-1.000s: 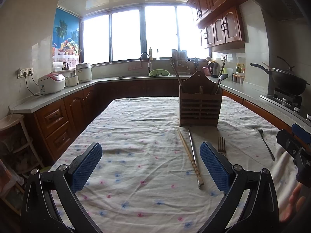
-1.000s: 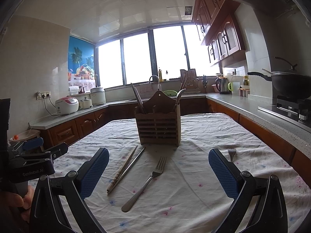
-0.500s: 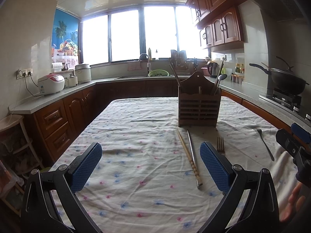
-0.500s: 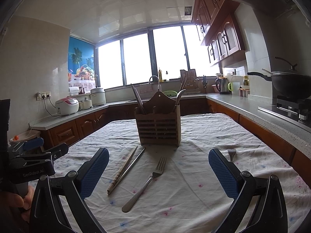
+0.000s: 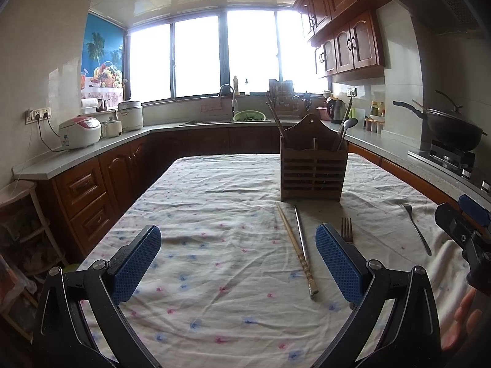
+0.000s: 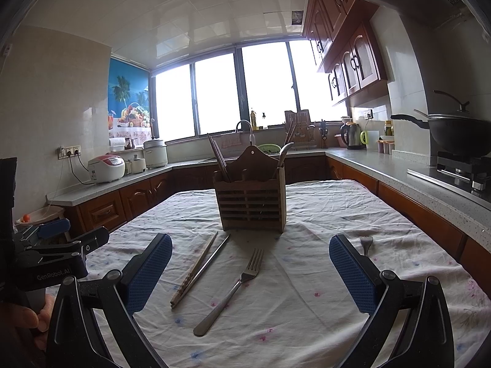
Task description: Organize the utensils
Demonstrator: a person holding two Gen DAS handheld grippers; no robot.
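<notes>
Both grippers are hovering low over the near end of the cloth-covered surface [image 6: 322,214], and nothing is being held yet, so the sorting looks to be only starting. The left gripper [image 5: 237,259] is showing its fingers spread wide and empty; the right gripper [image 6: 250,271] is doing the same.

Straight ahead of them a wooden utensil holder [image 6: 251,197] is standing upright toward the middle of the surface, already carrying a few dark chopsticks on its left side and a spoon on its right. Just in front of it four loose pieces are lying flat: one wooden chopstick [image 6: 194,271] and one metal chopstick [image 6: 205,268] side by side, one fork [image 6: 233,288] a little to their right, and a second fork [image 5: 414,228] well apart on the far right.

My guess is that the next move is reaching down for one piece, probably the middle fork, which calls for closing on a thin handle lying flat on wrinkled cloth.
</notes>
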